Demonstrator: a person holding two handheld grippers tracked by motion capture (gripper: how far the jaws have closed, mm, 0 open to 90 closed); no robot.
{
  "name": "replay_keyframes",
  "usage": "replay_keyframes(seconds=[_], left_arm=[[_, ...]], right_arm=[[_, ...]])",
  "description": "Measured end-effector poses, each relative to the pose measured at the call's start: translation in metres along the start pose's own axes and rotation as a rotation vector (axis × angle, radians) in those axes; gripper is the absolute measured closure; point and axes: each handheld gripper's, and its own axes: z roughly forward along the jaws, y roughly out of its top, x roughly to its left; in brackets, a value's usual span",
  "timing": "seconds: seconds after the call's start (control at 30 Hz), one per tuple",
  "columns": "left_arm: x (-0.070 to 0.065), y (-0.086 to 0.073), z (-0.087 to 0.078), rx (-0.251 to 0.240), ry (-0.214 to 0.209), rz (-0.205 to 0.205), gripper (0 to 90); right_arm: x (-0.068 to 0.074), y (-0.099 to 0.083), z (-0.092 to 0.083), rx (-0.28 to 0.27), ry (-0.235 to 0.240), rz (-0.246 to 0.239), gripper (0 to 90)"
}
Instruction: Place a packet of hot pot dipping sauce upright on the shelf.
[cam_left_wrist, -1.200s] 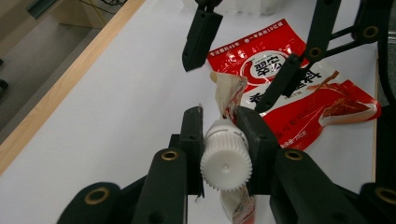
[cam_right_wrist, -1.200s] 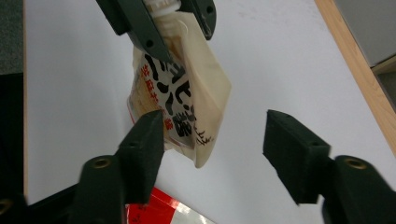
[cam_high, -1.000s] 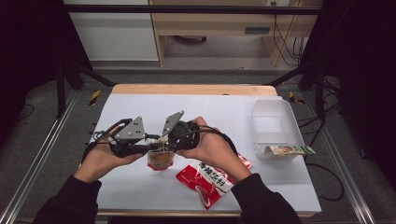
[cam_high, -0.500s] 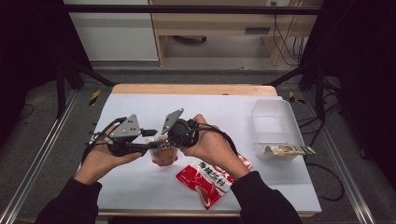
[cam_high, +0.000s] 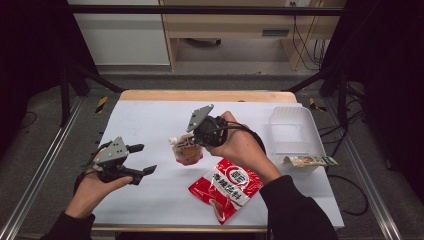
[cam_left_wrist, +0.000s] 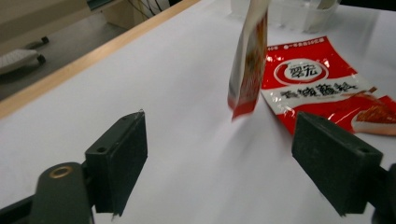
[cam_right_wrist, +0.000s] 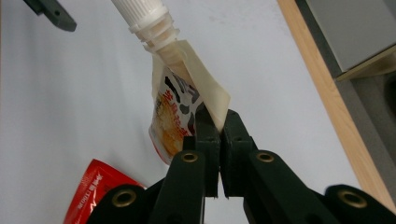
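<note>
Between shut tool (cam_right_wrist: 216, 135): glossy spouted pouch (cam_right_wrist: 175, 116)

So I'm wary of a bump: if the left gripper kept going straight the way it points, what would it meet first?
Probably the spouted pouch hanging from the right gripper; the left gripper, open, points at it, though depth is unclear.

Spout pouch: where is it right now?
High view, table centre: the spout pouch hangs pinched in the right gripper, just left of the red packet.
</note>
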Motion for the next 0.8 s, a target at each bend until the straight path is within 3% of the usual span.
replay_keyframes(seconds=[0.13,0.27,0.4,0.47,0.7,0.8], left_arm=[[-0.001,-0.021,0.010,0.085,0.001,0.010,13.5],[0.001,-0.028,0.010,0.067,0.024,0.004,12.2],[0.010,-0.042,0.002,0.023,0.063,-0.103,12.1],[0.012,-0.048,0.000,0.025,0.081,-0.124,12.0],[0.005,-0.071,-0.009,0.068,0.142,-0.130,10.9],[0.004,-0.073,-0.012,0.067,0.157,-0.134,10.2]], right_arm=[[-0.009,-0.007,-0.013,-0.009,-0.016,0.005,88.0],[-0.016,-0.017,-0.027,-0.024,-0.036,0.020,88.0],[-0.018,-0.028,-0.042,-0.028,-0.056,0.007,88.0],[-0.020,-0.034,-0.050,-0.022,-0.067,-0.002,88.1],[-0.031,-0.060,-0.082,-0.006,-0.129,0.001,88.0],[-0.041,-0.070,-0.096,-0.004,-0.159,0.007,88.1]])
